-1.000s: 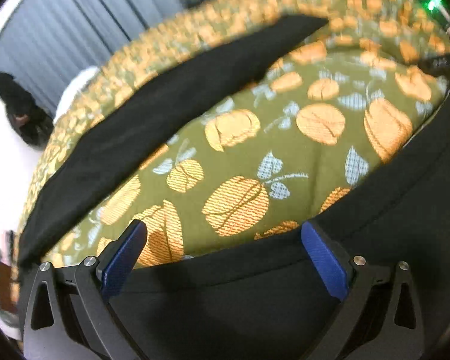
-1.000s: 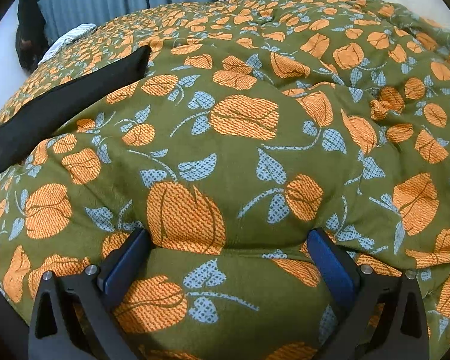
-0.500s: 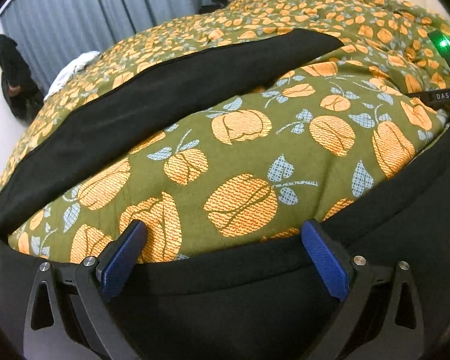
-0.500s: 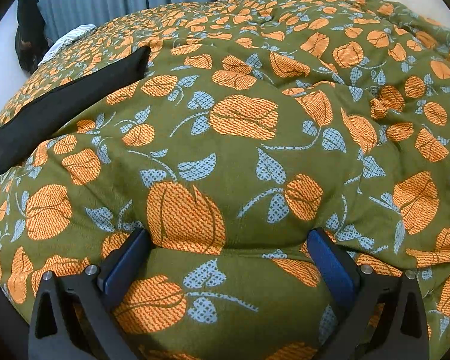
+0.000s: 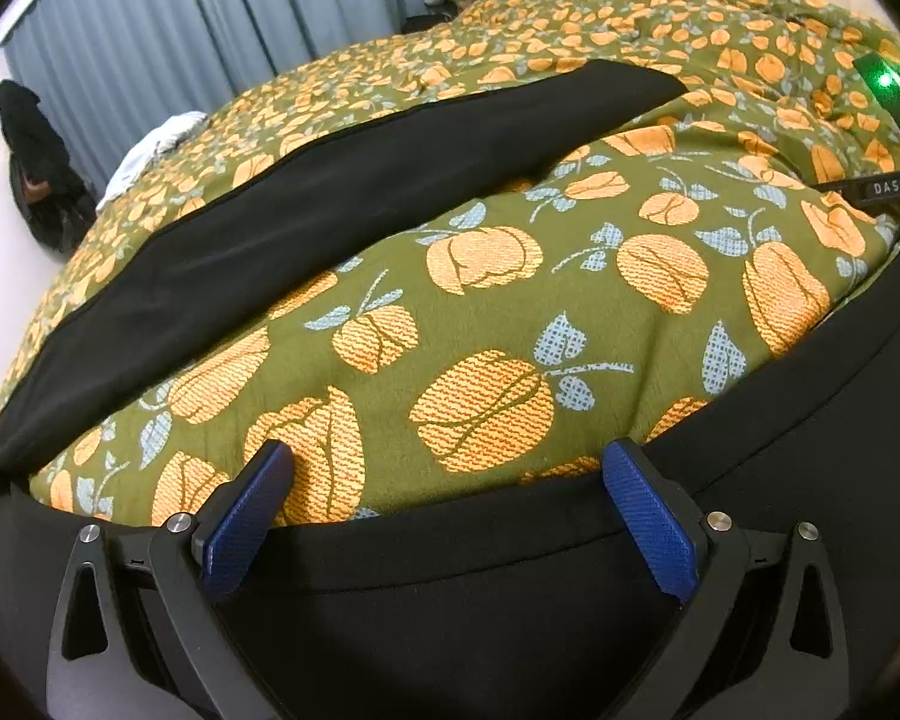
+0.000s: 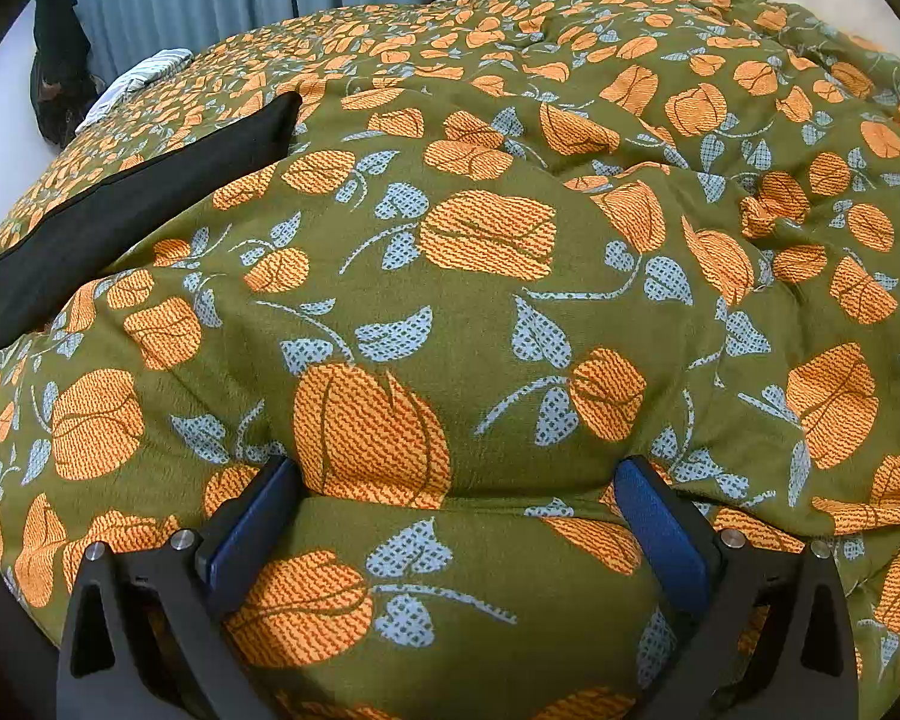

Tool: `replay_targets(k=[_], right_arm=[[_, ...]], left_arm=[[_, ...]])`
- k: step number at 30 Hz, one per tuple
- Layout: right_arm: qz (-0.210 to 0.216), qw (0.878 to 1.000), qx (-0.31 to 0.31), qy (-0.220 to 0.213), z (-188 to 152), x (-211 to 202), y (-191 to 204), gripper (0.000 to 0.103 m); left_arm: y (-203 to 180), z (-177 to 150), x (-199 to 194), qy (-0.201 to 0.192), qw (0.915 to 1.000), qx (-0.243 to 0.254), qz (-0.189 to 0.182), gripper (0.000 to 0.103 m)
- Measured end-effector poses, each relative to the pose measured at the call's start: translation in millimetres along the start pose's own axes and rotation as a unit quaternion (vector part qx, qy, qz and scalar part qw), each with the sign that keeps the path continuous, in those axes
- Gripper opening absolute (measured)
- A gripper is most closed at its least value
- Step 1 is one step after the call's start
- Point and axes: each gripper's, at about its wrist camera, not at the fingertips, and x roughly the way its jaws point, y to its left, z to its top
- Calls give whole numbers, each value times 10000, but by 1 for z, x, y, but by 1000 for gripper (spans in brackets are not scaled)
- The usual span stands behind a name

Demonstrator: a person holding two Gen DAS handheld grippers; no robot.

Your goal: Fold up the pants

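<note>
Pants [image 5: 342, 222] lay spread w/ legs apart on quilt [image 5: 510, 324]; folding looked unstarted. Left gripper [image 5: 450, 495] wide over near leg, right gripper [image 6: 456, 510] wide, empty. Next prob. pinch hem, unseen here.

One legible marking, white letters "DAS" on a black strap [image 5: 870, 187] at the right edge of the left wrist view, remainder cut off, right wrist view showed no text

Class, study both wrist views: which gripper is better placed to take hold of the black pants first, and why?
Left. The left gripper is open right over the black pants, with cloth between its fingers. The right gripper is open over bare quilt, with the pants off to its left.
</note>
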Motion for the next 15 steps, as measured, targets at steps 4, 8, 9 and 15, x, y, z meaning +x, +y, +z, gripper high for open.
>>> replay_targets(k=[4, 8, 9, 15], right_arm=[[-110, 9999, -18, 13, 0, 0, 1, 103], [-26, 10000, 7, -19, -1, 0, 0, 103], [9, 10000, 5, -20, 0, 0, -1, 103], [457, 9979, 376, 280, 8, -4, -20, 103]], left_arm=[[11, 9, -2, 465, 9985, -180, -208, 103], [28, 7, -23, 943, 9948, -54, -377, 102], [35, 2, -31, 987, 9943, 68, -390, 102], [119, -24, -70, 1046, 9938, -360, -126, 102]])
